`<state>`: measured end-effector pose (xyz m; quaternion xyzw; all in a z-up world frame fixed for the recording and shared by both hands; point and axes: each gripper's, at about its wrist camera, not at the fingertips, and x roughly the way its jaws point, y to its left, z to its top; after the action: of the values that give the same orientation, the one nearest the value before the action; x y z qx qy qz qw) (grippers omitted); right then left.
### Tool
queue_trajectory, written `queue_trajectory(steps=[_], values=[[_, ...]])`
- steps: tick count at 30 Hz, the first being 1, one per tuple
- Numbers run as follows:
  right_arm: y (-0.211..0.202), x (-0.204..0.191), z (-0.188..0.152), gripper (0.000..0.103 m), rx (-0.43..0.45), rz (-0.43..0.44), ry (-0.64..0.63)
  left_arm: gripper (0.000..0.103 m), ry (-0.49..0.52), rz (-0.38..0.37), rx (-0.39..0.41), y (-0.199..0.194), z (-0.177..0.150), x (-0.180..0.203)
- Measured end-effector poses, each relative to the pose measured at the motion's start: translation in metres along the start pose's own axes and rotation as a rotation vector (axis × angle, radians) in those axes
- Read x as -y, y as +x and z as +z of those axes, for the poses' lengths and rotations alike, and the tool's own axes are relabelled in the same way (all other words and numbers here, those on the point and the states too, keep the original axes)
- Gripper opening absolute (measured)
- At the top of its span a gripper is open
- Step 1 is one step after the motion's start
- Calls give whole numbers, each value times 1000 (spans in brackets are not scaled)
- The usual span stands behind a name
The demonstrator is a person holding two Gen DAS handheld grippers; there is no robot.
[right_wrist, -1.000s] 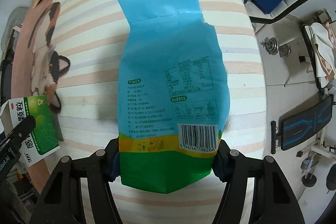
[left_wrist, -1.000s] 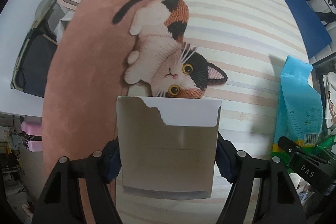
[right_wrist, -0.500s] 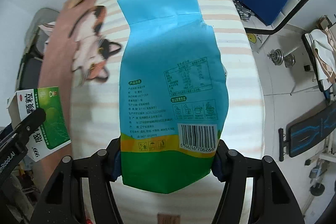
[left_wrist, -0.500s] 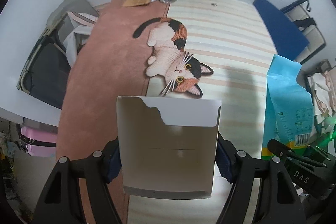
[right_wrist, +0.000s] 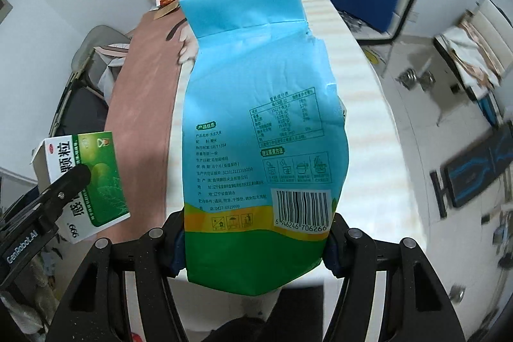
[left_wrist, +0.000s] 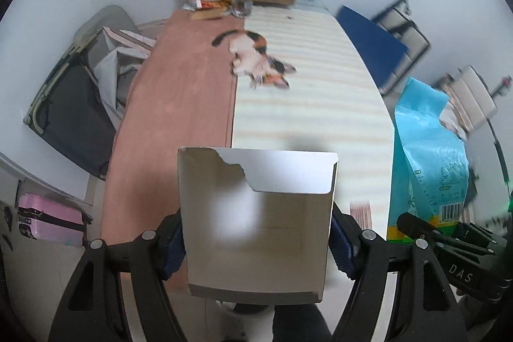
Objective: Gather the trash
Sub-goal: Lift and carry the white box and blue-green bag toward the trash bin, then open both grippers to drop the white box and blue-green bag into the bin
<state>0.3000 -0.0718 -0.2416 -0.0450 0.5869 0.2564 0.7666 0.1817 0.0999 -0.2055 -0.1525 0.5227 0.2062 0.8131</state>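
The limp blue-and-green plastic food bag (right_wrist: 256,124) is pinched only at its bottom edge, so it could fold over or slide free if the right gripper (right_wrist: 256,242) swings fast. The torn-open white-and-green cardboard medicine box (left_wrist: 256,220), being hollow, could crush or twist out of the left gripper (left_wrist: 256,246). Both sets of jaws are clamped on their items, held above the near end of the striped desk (left_wrist: 307,104).

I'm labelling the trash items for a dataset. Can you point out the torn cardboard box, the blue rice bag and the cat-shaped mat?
torn cardboard box (left_wrist: 256,229): left wrist view, its grey inner face.
blue rice bag (right_wrist: 256,104): right wrist view, its printed back panel.
cat-shaped mat (left_wrist: 258,58): left wrist view, the cat's body.
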Motion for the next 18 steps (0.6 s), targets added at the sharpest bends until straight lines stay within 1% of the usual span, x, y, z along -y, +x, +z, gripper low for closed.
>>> queue_trajectory(steps=[2, 5, 6, 7, 9, 10, 12, 14, 15, 17, 18], values=[[-10, -3, -42, 66, -8, -4, 24, 71, 21, -11, -24, -9, -28, -6], [-13, -4, -110, 66, -66, 17, 59, 71, 20, -32, -95, -12, -72, -16], [-10, -3, -135, 66, -96, 23, 69, 71, 15, -45, -118, -9, -83, -19], [-5, -2, -154, 66, -119, 26, 75, 71, 14, -55, -149, -5, -100, -22], [11, 3, -200, 66, -183, 34, 102, 71, 19, -59, -202, 7, -129, -26], [23, 7, -221, 66, -220, 39, 109, 71, 18, -55, -232, 19, -146, -28], [48, 13, -253, 66, -284, 41, 127, 71, 9, -36, -307, 48, -177, -32], [89, 24, -290, 66, -355, 46, 144, 71, -18, -28, -364, 82, -202, -37], [104, 27, -302, 66, -371, 43, 144, 71, -23, -21, -380, 95, -213, -38], [152, 37, -331, 66, -426, 54, 156, 71, -38, -13, -428, 140, -239, -40], [171, 42, -340, 66, -442, 61, 165, 71, -47, -13, -454, 166, -251, -41]])
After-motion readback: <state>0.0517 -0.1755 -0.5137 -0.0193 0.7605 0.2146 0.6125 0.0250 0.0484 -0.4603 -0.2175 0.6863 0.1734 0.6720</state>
